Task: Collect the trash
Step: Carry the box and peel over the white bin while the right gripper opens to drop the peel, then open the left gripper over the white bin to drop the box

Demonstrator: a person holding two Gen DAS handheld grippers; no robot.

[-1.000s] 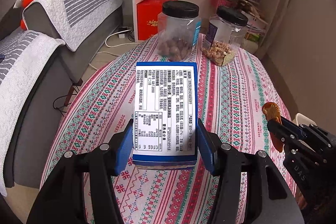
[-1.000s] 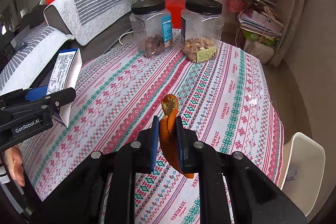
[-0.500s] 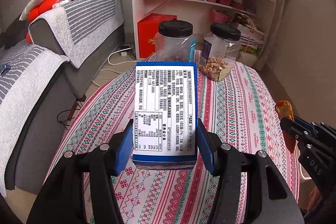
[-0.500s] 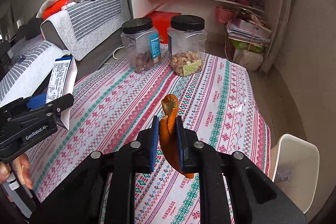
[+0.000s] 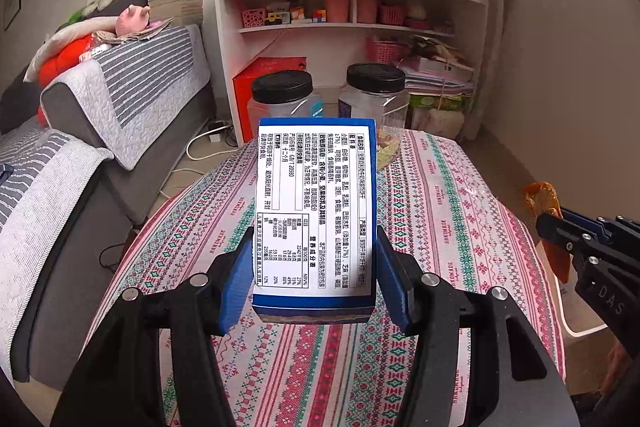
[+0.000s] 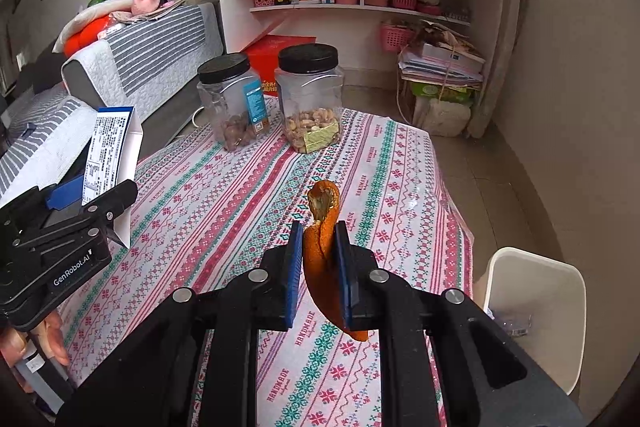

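Over the patterned tablecloth (image 5: 440,219), our left gripper (image 5: 316,267) clamps a blue-edged box (image 5: 316,211), lifted before two jars (image 5: 376,95). In the right view, our right gripper (image 6: 318,263) pinches an orange peel (image 6: 322,247) above the cloth, a white bin (image 6: 532,307) just right.

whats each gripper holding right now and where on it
Left gripper clamps the blue-and-white box by its lower side walls. Right gripper pinches the orange peel around its middle.
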